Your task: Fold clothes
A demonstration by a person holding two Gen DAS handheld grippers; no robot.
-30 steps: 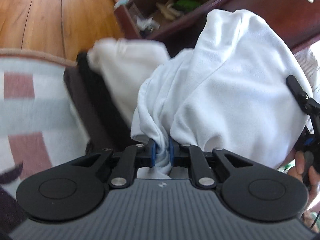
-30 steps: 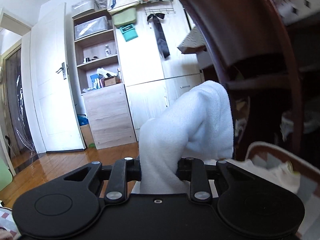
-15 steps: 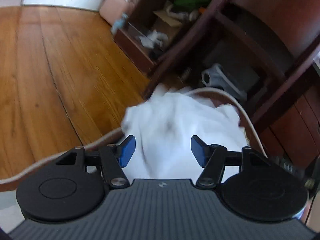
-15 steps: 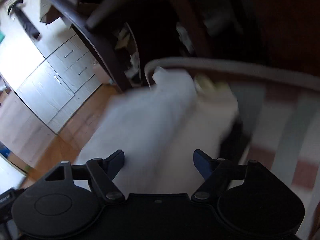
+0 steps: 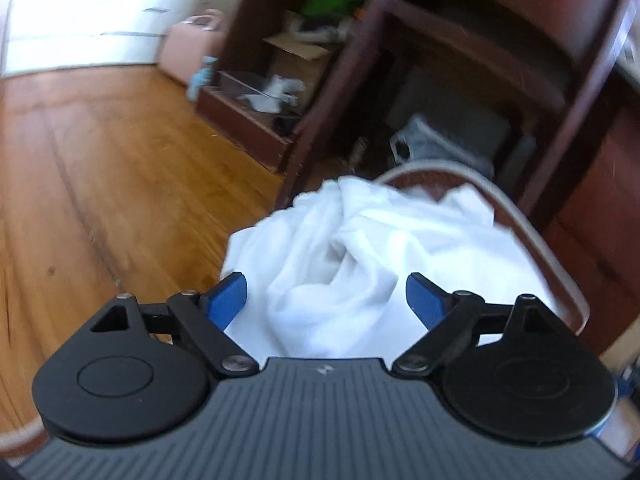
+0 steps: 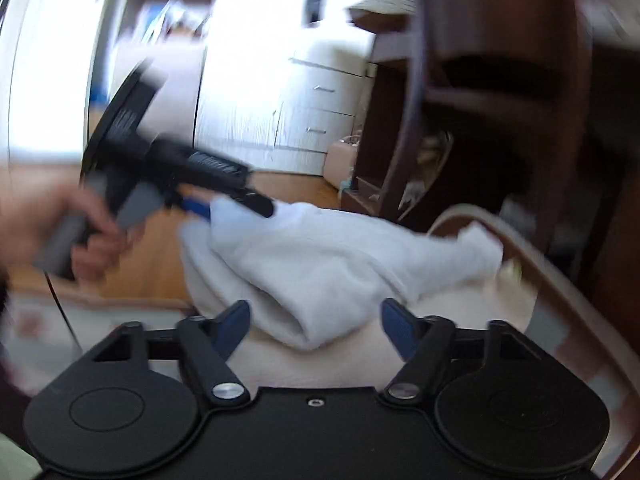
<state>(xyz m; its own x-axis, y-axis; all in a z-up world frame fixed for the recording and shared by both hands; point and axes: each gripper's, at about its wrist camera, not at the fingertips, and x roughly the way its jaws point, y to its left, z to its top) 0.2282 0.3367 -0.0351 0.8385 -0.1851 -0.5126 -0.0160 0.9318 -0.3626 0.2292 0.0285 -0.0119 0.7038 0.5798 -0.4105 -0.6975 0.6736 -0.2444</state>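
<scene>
White garment point(image 5: 372, 256), crumpled on bed point(image 6: 560, 304), released for re-gripping: left tongs point(image 5: 326, 296) apart and widening, right tongs point(image 6: 316, 320) apart and narrowing, neither pressing cloth.

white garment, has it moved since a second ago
Yes. The white garment hung high in front of the dark wooden chair; now it lies crumpled low on the bed, below it.

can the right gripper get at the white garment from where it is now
Probably yes. The white garment lies crumpled just ahead of the right gripper, nothing between them. Its jaws are closing, the pads not pressing on cloth. The left gripper is at the far edge.
</scene>
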